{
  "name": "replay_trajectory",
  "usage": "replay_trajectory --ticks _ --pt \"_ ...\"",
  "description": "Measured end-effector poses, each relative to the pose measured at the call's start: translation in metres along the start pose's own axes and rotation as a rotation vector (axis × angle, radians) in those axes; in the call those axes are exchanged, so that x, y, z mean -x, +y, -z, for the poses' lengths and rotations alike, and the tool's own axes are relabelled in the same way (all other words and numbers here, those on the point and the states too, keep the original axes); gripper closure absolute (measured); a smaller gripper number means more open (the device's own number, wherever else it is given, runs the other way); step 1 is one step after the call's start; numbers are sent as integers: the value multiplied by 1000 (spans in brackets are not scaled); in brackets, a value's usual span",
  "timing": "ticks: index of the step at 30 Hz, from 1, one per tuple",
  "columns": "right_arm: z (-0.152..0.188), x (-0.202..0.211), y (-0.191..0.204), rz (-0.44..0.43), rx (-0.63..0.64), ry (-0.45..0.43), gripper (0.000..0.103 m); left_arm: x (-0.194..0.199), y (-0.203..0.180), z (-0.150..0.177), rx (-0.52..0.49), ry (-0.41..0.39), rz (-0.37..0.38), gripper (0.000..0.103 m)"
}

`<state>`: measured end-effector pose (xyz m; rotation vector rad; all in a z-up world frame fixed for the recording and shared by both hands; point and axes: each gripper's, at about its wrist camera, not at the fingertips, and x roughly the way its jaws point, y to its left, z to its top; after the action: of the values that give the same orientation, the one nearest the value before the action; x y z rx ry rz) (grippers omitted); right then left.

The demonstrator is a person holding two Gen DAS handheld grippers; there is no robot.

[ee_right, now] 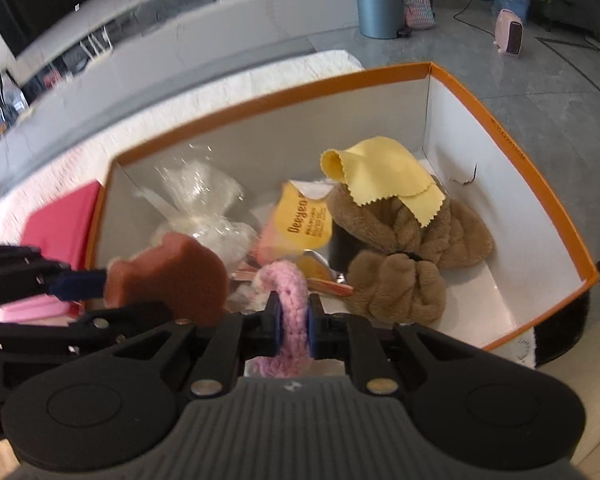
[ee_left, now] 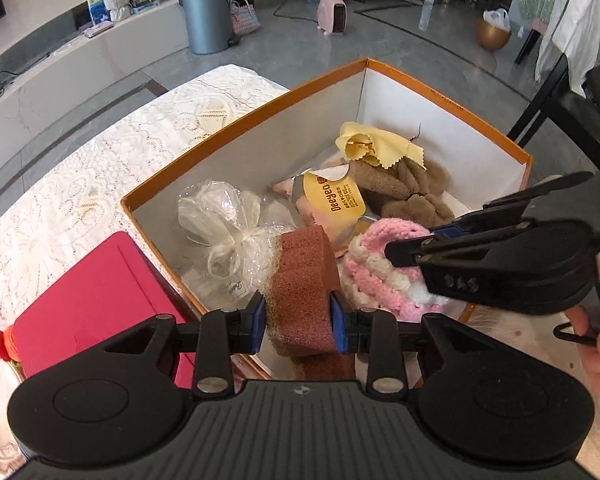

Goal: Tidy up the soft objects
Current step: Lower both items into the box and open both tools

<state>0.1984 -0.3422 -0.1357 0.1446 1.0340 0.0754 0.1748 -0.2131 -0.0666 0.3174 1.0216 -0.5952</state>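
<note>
My left gripper is shut on a brown sponge and holds it over the near edge of the orange box. My right gripper is shut on a pink and white knitted piece just right of the sponge, also over the box's near edge. From the left wrist view the right gripper reaches in from the right, holding the knitted piece. Inside lie a yellow cloth, brown plush items, a yellow-labelled packet and a clear bag of white stuff.
The box stands on a table with a white lace cloth. A red flat case lies left of the box. Beyond the table are grey floor, a grey bin, a pink heater and a black chair at right.
</note>
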Motion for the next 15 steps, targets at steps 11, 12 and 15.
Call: replay_trajectory --ticks 11,12,15 --pt "-8 -12 13 132 154 63 83 -10 -21 -14 -194 59 -185 52" --pt "-8 -10 14 139 163 60 81 -9 -22 -13 -212 52 -196 51" --pt "-8 -3 16 157 182 51 61 -11 -31 -8 -303 32 -296 45"
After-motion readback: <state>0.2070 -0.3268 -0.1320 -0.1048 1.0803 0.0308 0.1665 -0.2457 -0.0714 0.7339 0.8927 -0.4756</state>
